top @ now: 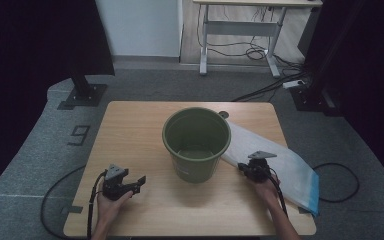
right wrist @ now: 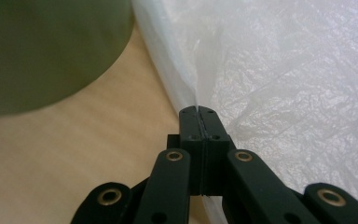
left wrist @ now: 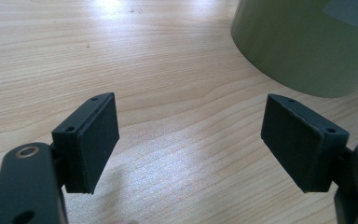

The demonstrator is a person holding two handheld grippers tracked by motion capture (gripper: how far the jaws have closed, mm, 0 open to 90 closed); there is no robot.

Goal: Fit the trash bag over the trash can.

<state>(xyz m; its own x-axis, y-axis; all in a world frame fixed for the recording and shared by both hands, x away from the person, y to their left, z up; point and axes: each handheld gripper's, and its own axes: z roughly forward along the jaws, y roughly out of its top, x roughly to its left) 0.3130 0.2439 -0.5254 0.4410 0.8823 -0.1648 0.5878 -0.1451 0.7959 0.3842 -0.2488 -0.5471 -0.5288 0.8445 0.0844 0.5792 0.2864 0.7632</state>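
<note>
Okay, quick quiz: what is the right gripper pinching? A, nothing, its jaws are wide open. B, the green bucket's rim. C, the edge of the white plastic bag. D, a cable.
C: in the right gripper view the right gripper has its jaws shut on a fold of the bag, beside the bucket.

White translucent plastic bag, crinkled, lying flat on the table's right side beside the green bucket; its near edge is pinched upward.
</note>
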